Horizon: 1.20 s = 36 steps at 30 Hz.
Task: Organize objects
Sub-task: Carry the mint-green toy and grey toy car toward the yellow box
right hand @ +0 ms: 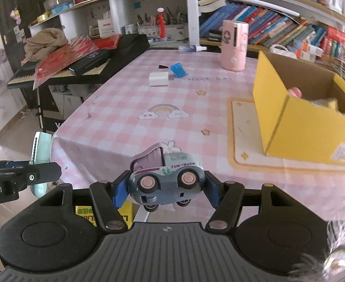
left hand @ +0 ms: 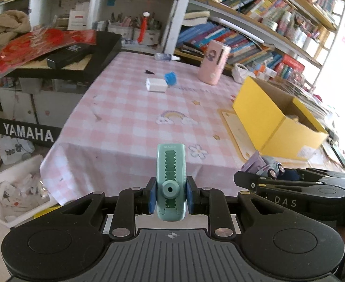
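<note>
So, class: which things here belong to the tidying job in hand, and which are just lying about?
Part of the job:
- green eraser, held in the left gripper
- toy truck, held in the right gripper
- yellow box, open, probably the destination

Lying about:
- white charger
- blue clip
- pink cylinder
- spray bottle
- keyboard

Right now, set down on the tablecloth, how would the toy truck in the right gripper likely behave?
The toy truck would probably roll: its round wheels look free. It seems rigid plastic, likely light. The right gripper clamps its curved ends, so it might slip.
</note>
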Each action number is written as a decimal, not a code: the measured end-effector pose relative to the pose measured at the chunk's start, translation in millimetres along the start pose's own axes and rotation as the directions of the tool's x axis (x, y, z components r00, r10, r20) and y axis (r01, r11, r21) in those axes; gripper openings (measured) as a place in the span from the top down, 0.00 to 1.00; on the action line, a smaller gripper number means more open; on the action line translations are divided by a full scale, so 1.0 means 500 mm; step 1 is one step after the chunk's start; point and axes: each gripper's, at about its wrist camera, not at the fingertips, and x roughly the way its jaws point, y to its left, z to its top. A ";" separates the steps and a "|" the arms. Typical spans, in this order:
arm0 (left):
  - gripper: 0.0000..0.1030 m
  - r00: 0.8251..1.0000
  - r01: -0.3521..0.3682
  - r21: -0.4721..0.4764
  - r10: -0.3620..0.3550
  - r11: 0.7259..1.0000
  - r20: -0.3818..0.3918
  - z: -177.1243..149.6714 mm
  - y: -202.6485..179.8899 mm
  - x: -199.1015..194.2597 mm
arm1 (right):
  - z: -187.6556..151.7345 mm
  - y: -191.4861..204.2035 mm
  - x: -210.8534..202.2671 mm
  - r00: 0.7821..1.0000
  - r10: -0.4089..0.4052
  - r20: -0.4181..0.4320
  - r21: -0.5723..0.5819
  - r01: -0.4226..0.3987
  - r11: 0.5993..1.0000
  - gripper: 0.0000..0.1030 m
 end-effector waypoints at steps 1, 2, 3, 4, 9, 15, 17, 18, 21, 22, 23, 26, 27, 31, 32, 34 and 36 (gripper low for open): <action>0.78 1.000 0.008 0.008 -0.008 1.000 -0.004 -0.003 -0.005 -0.001 | -0.007 -0.005 -0.008 1.000 -0.009 0.002 0.011 0.009 1.000 0.40; 0.78 1.000 0.017 0.018 -0.016 1.000 -0.007 -0.006 -0.011 -0.001 | -0.013 -0.012 -0.016 1.000 -0.019 0.004 0.023 0.019 1.000 0.40; 0.78 1.000 0.029 0.029 -0.029 0.999 -0.012 -0.007 -0.018 0.000 | -0.017 -0.016 -0.021 1.000 -0.028 0.005 0.033 0.028 0.999 0.40; 0.78 0.999 0.041 0.039 -0.040 0.998 -0.016 -0.009 -0.024 0.001 | -0.023 -0.024 -0.029 0.999 -0.039 0.005 0.046 0.039 0.998 0.40; 0.78 0.994 0.107 0.086 -0.103 0.991 -0.042 -0.015 -0.064 0.014 | -0.053 -0.061 -0.062 0.995 -0.102 -0.004 0.098 0.101 0.990 0.40; 0.78 0.977 0.202 0.159 -0.188 0.967 -0.096 -0.025 -0.128 0.038 | -0.092 -0.118 -0.099 0.982 -0.186 -0.024 0.185 0.187 0.965 0.40; 0.78 0.971 0.229 0.181 -0.211 0.956 -0.113 -0.029 -0.147 0.044 | -0.106 -0.137 -0.111 0.977 -0.211 -0.032 0.217 0.213 0.953 0.40; 0.78 0.967 0.243 0.192 -0.222 0.951 -0.122 -0.030 -0.158 0.047 | -0.112 -0.146 -0.117 0.974 -0.223 -0.036 0.232 0.225 0.946 0.40; 0.78 0.957 0.279 0.223 -0.251 0.934 -0.145 -0.036 -0.186 0.054 | -0.125 -0.168 -0.132 0.967 -0.251 -0.046 0.271 0.253 0.929 0.40; 0.78 0.955 0.286 0.230 -0.257 0.930 -0.149 -0.037 -0.194 0.056 | -0.131 -0.175 -0.136 0.965 -0.258 -0.049 0.281 0.261 0.923 0.40; 0.78 0.953 0.293 0.237 -0.262 0.926 -0.153 -0.037 -0.201 0.059 | -0.133 -0.181 -0.139 0.963 -0.264 -0.051 0.288 0.267 0.920 0.40; 0.78 0.948 0.307 0.252 -0.272 0.918 -0.165 -0.034 -0.219 0.068 | -0.142 -0.199 -0.148 0.958 -0.281 -0.056 0.308 0.285 0.908 0.40; 0.78 0.946 0.313 0.256 -0.276 0.915 -0.171 -0.031 -0.227 0.073 | -0.143 -0.204 -0.150 0.957 -0.285 -0.059 0.314 0.289 0.905 0.40; 0.78 0.936 0.340 0.285 -0.292 0.896 -0.198 -0.031 -0.258 0.089 | -0.151 -0.231 -0.155 0.950 -0.304 -0.068 0.347 0.309 0.886 0.40; 0.78 0.933 0.347 0.292 -0.296 0.891 -0.206 -0.031 -0.266 0.093 | -0.152 -0.238 -0.154 0.949 -0.308 -0.072 0.357 0.313 0.880 0.40; 0.78 0.929 0.359 0.305 -0.304 0.882 -0.212 -0.029 -0.278 0.097 | -0.152 -0.252 -0.154 0.946 -0.314 -0.078 0.376 0.319 0.870 0.40; 0.78 0.928 0.364 0.310 -0.311 0.878 -0.207 -0.023 -0.286 0.101 | -0.150 -0.262 -0.153 0.945 -0.316 -0.081 0.383 0.322 0.866 0.40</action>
